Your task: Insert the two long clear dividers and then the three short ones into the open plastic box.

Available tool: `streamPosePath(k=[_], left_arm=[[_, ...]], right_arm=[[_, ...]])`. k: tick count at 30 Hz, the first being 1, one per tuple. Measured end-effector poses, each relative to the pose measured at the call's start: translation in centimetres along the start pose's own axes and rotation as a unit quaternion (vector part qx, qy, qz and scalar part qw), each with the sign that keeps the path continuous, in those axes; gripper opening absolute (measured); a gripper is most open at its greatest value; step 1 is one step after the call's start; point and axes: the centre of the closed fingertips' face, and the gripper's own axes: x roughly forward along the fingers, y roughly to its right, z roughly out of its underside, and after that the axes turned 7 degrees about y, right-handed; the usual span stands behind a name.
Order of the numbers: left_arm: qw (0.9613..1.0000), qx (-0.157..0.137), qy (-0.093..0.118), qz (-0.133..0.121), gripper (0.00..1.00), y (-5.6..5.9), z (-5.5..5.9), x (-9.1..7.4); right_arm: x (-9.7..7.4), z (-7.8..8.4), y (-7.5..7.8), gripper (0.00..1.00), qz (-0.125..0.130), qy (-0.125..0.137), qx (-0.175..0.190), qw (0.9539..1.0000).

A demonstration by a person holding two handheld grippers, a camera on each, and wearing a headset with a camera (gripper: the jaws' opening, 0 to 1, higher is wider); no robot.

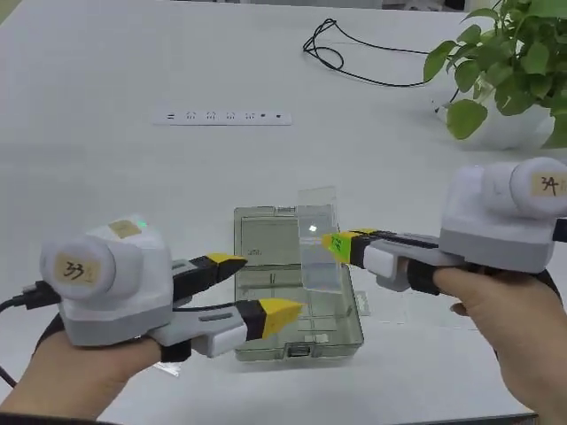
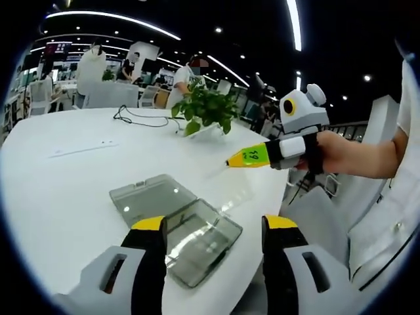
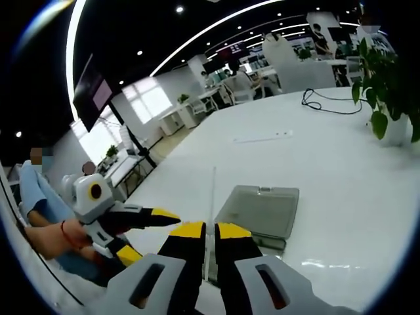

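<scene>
Right gripper (image 1: pixel 337 241) pinches a clear flat plastic divider (image 1: pixel 319 266) upright above the open grey-tinted plastic box (image 1: pixel 257 237) on the white table (image 1: pixel 133 177), left gripper (image 1: pixel 262 285) hovering alongside, jaws spread.

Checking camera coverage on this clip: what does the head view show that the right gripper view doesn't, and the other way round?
Head view adds the broad face of the clear divider held over the open plastic box, plus label 33 and label 34 on the housings. Right gripper view adds the edge-on look, the divider a thin line pinched in the shut jaws of the right hand-held gripper, and the office windows behind. Shared: the box, the left hand-held gripper with jaws apart, power strip, black cable, potted plant.
</scene>
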Motion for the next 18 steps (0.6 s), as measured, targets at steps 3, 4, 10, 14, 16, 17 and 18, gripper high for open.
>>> streamPosePath(k=[3,4,10,14,16,17,18], left_arm=[[0.9999,0.014,-0.003,0.006,0.67,-0.3,0.1,-0.6],[0.9998,0.016,-0.005,0.006,0.70,-0.4,0.2,-0.7],[0.9987,0.043,-0.021,0.016,0.79,-1.0,0.8,-1.6],[0.9974,0.062,-0.023,0.029,0.85,-1.1,0.9,-1.8],[0.9969,0.066,-0.027,0.033,0.91,-1.2,1.1,-1.9],[0.9967,0.067,-0.029,0.036,0.92,-1.2,1.2,-2.0],[0.9962,0.072,-0.029,0.040,0.93,-1.3,1.3,-2.0]], right_arm=[[0.0,0.2,0.6,0.07,0.007,-0.013,-0.005,0.9999],[0.0,0.4,0.7,0.07,0.010,-0.020,-0.002,0.9998],[0.1,0.8,1.2,0.07,0.032,-0.050,0.006,0.9982],[0.1,0.9,1.8,0.07,0.057,-0.070,0.028,0.9955],[0.2,0.9,1.9,0.07,0.066,-0.075,0.034,0.9944],[0.3,1.0,2.0,0.07,0.071,-0.080,0.042,0.9934],[0.3,1.3,2.1,0.07,0.075,-0.090,0.050,0.9919]])
